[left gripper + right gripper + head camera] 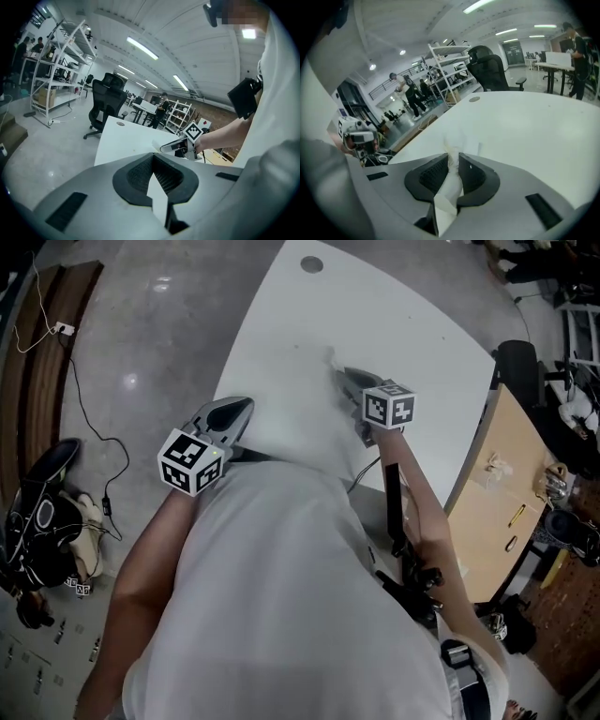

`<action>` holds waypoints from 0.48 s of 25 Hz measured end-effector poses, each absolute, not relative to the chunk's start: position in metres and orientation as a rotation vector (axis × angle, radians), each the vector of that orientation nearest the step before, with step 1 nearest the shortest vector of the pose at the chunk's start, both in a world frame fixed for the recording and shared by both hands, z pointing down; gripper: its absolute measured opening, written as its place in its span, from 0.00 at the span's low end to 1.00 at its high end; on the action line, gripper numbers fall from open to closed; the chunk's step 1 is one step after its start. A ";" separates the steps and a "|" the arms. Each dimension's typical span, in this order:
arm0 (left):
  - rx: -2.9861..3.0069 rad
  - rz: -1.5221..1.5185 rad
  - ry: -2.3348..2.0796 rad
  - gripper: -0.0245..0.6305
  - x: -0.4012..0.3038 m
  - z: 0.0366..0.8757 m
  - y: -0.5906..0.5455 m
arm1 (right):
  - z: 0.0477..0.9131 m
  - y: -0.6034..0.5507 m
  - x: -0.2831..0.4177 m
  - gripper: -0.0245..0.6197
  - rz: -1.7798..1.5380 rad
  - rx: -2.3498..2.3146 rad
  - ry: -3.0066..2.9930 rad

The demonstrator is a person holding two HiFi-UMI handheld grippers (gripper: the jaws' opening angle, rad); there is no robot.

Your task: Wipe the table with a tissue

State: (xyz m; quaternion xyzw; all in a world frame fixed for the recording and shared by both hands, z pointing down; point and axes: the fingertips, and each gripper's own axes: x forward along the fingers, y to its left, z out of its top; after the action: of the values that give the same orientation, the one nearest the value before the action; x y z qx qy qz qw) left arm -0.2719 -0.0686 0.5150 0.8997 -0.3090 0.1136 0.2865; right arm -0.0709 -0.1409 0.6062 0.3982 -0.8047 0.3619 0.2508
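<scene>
The white table (375, 315) runs ahead of me, its near part hidden by my white shirt. My right gripper (345, 373) hovers over the table's middle, shut on a crumpled white tissue (449, 187) that pokes out past the tips (330, 360). In the right gripper view its jaws (453, 155) pinch the tissue above the tabletop (525, 122). My left gripper (246, 407) is near the table's left edge. Its jaws (153, 159) stand a narrow gap apart with only white table (122, 140) showing through. The left gripper view also catches the right gripper (174, 146).
A round cable hole (311, 264) sits at the table's far end. A black office chair (517, 367) and a wooden desk (497, 512) stand to the right. A cable (94, 427) trails on the floor at left. Metal shelving (56, 70) stands far left.
</scene>
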 end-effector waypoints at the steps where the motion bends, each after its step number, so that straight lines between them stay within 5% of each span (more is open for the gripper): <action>1: 2.396 0.306 -0.841 0.05 -0.278 0.516 -0.069 | 0.606 -0.143 -0.081 0.15 1.031 1.067 -2.216; 12: 2.332 0.293 -0.922 0.05 -0.295 0.522 -0.065 | 0.614 -0.208 -0.115 0.15 0.858 1.003 -2.171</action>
State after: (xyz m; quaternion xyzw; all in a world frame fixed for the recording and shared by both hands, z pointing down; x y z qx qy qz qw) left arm -0.2948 -0.0653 0.5218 0.8801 -0.3478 0.1106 0.3037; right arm -0.1146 -0.2083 0.6142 0.3772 -0.8162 0.3226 0.2957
